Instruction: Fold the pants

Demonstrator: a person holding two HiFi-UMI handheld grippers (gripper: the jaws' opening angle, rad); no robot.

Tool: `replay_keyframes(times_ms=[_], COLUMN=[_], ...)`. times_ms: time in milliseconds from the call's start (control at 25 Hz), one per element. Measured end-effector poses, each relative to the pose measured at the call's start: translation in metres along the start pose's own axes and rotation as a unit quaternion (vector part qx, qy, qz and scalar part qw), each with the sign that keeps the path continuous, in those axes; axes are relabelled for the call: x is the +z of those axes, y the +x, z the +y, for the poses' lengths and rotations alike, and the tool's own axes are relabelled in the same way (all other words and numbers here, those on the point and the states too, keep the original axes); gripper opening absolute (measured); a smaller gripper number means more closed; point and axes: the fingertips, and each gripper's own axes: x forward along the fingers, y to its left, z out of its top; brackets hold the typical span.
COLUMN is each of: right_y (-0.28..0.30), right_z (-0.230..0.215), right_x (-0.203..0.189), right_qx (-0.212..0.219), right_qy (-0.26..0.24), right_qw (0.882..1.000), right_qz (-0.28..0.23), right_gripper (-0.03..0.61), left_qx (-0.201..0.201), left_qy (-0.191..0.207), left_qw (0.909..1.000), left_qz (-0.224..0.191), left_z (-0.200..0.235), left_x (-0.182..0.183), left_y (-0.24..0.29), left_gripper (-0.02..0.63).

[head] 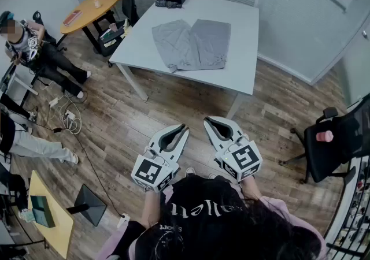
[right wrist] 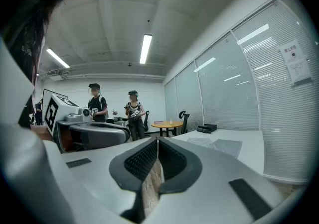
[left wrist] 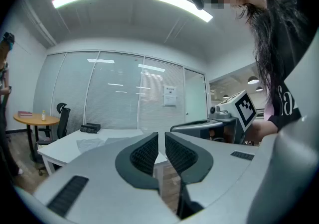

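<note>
Both are held empty, left gripper a slit apart and right gripper fully closed, with pants laid flat on table well ahead, so jaws should be opened wide before one leg's edge is pinched.

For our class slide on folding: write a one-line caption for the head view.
Grey pants lie spread on the white table; the empty left gripper and right gripper hover short of it.

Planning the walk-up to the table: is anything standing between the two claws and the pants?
Nothing visible does. The left claw and right claw hang over wood floor; the grey pants lie flat on the white table ahead, only floor between.
</note>
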Motion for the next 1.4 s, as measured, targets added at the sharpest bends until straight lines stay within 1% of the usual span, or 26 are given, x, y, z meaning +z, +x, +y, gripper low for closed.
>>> replay_keyframes(times_ms=[200, 640, 800, 1000, 1200, 1400], right_y=[0.012, 0.036, 0.043, 0.042, 0.041, 0.046], right_z=[0.000, 0.004, 0.009, 0.014, 0.005, -0.006], right_x=[0.000, -0.008, -0.010, -0.016, -0.020, -0.026], right_qx=[-0.002, -0.014, -0.023, -0.036, -0.048, -0.052], right_qy=[-0.002, 0.019, 0.020, 0.022, 0.026, 0.030], right_qw=[1.000, 1.000, 0.999, 0.999, 0.998, 0.997], right_qz=[0.003, 0.008, 0.012, 0.022, 0.032, 0.040], right_gripper=[0.026, 0.026, 0.026, 0.026, 0.026, 0.028], left_qx=[-0.006, -0.027, -0.032, -0.044, -0.058, -0.059], left_qy=[-0.003, -0.001, -0.001, -0.009, -0.016, -0.024], left_qw=[1.0000, 0.9996, 0.9995, 0.9990, 0.9981, 0.9978], left_qz=[0.001, 0.007, 0.007, 0.006, 0.010, 0.015], left_z=[0.013, 0.039, 0.050, 0.054, 0.054, 0.059], left_x=[-0.001, -0.007, -0.011, -0.014, -0.019, -0.024], left_y=[0.002, 0.002, -0.002, -0.005, 0.006, 0.016], left_gripper=[0.061, 0.061, 0.061, 0.061, 0.061, 0.061])
